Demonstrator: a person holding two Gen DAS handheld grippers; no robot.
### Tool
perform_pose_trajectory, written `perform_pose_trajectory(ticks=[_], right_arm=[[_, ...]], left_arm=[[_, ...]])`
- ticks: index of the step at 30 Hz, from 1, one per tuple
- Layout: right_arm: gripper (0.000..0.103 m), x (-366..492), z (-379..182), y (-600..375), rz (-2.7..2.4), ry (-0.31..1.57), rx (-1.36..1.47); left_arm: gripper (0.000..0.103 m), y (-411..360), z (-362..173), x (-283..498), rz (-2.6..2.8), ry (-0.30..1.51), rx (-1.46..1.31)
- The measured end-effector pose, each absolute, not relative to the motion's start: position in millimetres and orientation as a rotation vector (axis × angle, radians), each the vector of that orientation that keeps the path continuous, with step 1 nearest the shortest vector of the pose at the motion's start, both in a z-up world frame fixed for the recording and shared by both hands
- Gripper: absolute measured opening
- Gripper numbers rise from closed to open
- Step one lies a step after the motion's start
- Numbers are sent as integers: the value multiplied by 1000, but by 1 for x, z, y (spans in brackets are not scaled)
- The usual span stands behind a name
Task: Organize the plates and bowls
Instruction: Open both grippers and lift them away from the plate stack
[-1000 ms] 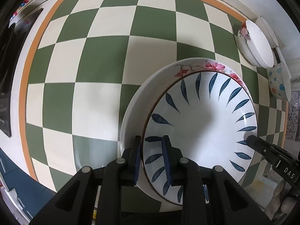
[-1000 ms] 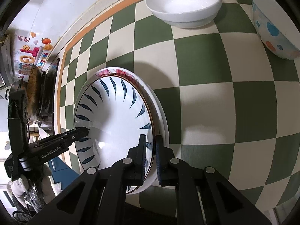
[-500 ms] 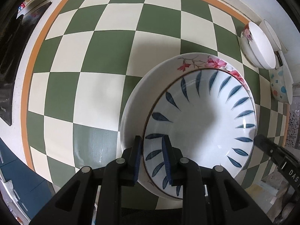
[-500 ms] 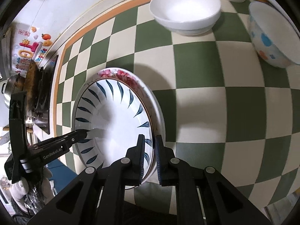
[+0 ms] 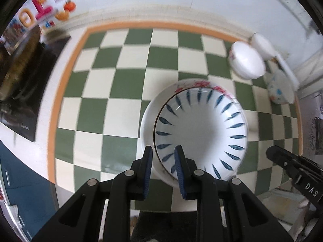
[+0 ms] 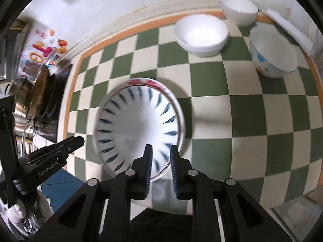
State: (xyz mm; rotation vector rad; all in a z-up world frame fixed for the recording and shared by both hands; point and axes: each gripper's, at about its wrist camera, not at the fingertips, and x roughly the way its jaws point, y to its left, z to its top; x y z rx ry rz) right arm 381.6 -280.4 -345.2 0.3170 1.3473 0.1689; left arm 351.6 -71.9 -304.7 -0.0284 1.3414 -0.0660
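A white plate with blue leaf marks [image 5: 201, 129] [image 6: 137, 125] lies nested in a larger plate with a pink flower rim [image 5: 147, 119] [image 6: 145, 81] on the green-and-cream checked cloth [image 5: 129, 80]. My left gripper [image 5: 162, 149] hangs above the stack's near-left rim, its jaws a narrow gap apart, pressing on nothing. My right gripper [image 6: 160, 148] hangs above the near-right rim. Its jaws are opening and the plate rim lies below them, free of the pads. Each gripper shows in the other's view, the right [image 5: 270, 153] and the left [image 6: 78, 140].
At the back right stand a wide white bowl [image 6: 201, 34] [image 5: 247, 60], a small white bowl [image 6: 238, 8] and a dotted bowl [image 6: 272, 54] [image 5: 280, 88]. A stove with a metal pot [image 6: 26, 98] borders the cloth on the left. A wall runs behind.
Both grippers have risen off the plate stack, which stays on the cloth and looks smaller. The right gripper's jaws have spread and let go of the rim.
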Motion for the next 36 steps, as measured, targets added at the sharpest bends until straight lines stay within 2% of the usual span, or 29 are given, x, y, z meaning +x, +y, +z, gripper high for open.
perform_pose_trajectory(ticks=[4,5,8,10,12,14,16,18,29,36], right_arm=[[42,349,-303,-269,173,1276,285],[50,341,-293,-267,169,1258,276],[65,314,-263,-260,157,1202,253],[71,297,-247,-257,151,1171,252],[78,282,-233,-254,143,1141,245],[85,267,-222,-252,132,1119,238],[90,254,-214,-249,120,1108,230],[91,242,-207,-246,114,1096,224],[97,208,-185,-237,112,1051,211],[98,229,-194,-255,132,1055,261]], left_arm=[[23,-69,-265,327,-96,1266,-27],[27,-69,-254,317,-106,1241,-22],[36,-67,-232,294,-126,1190,-17],[47,-66,-220,281,-130,1160,-11],[74,-63,-210,269,-135,1132,-7],[85,-60,-203,258,-137,1115,-6],[86,-56,-197,247,-131,1102,-6],[94,-53,-192,237,-134,1092,-16],[101,-47,-176,208,-127,1034,-19],[102,-55,-176,223,-122,1039,-28]])
